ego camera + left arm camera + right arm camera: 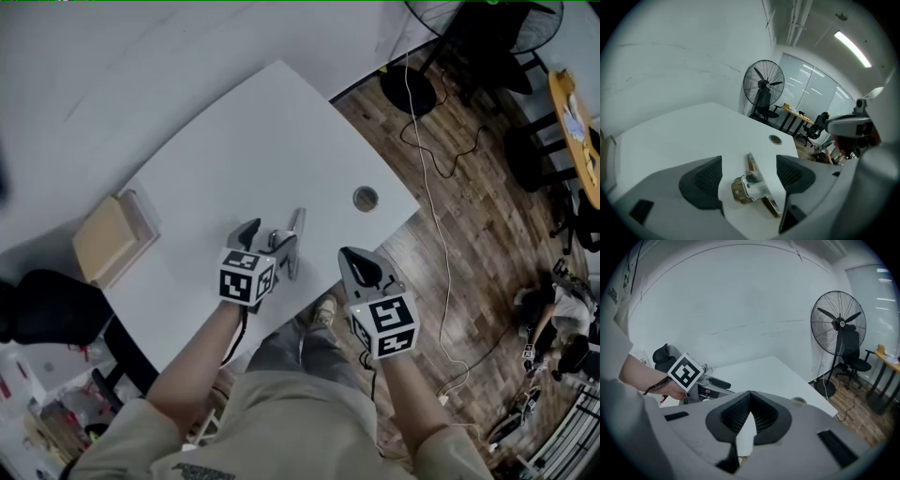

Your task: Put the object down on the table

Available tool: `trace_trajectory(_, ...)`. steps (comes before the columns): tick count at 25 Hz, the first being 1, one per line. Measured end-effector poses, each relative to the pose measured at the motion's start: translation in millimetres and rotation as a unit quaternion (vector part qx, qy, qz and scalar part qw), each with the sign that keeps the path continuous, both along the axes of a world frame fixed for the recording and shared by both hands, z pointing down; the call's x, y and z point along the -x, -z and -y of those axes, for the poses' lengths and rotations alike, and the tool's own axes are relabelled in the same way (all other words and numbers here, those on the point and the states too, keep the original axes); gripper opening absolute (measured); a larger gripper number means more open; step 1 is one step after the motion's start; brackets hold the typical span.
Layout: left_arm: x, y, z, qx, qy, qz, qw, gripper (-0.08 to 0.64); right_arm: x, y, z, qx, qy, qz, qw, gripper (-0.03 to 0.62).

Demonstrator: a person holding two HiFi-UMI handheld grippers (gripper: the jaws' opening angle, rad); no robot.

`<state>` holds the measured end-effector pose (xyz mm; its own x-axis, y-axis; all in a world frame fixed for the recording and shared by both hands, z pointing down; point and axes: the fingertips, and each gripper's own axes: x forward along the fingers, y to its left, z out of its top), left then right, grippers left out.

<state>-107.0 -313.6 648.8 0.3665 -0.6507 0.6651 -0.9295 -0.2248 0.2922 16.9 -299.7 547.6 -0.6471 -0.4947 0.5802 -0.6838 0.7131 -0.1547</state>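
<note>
A metal hinge-like bracket (293, 242) lies flat on the white table (234, 141) near its front edge. In the left gripper view the bracket (752, 185) rests on the table between the two dark pads (707, 177), which stand wide apart and do not touch it. My left gripper (265, 234) is open around it. My right gripper (354, 260) hovers off the table's front edge, over the person's lap, shut with nothing in it. In the right gripper view its pads (750, 414) meet, and the left gripper (710, 383) shows beyond them.
A tan box (108, 239) sits at the table's left edge. A round cable hole (365, 198) is near the right corner. A standing fan (764, 86) and office chairs stand beyond the table. A cable (431, 187) runs over the wood floor.
</note>
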Motion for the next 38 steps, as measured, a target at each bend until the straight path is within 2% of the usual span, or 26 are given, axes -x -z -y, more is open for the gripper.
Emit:
trace_trajectory(7,17,63,-4,-0.061,-0.008,0.025,0.9978,0.361,3,52,12,-0.049,-0.003,0.021,0.999,0.021)
trace_trajectory(10,29,97,-8,-0.095,0.006,0.023,0.9952,0.29,7,84,13,-0.071,-0.005,0.045,0.996,0.021)
trace_trajectory(14,44,141,-16,-0.135,0.02,0.021,0.9905,0.254,12,128,10,-0.107,-0.003,0.072,0.992,0.021)
trace_trajectory(19,46,196,-26,-0.191,0.01,0.027,0.9811,0.205,11,178,2,-0.141,-0.003,0.108,0.984,0.021)
trace_trajectory(21,41,221,-32,-0.22,-0.008,0.027,0.9751,0.13,10,196,-4,-0.141,-0.003,0.134,0.981,0.021)
trace_trajectory(24,32,253,-38,-0.253,-0.027,0.035,0.9664,0.127,6,221,-12,-0.15,0.0,0.157,0.976,0.021)
trace_trajectory(30,22,289,-50,-0.286,-0.04,0.026,0.957,0.127,-5,261,-30,-0.182,-0.001,0.175,0.968,0.021)
trace_trajectory(38,12,320,-63,-0.321,-0.037,0.021,0.9462,0.077,-30,290,-45,-0.23,-0.012,0.179,0.956,0.021)
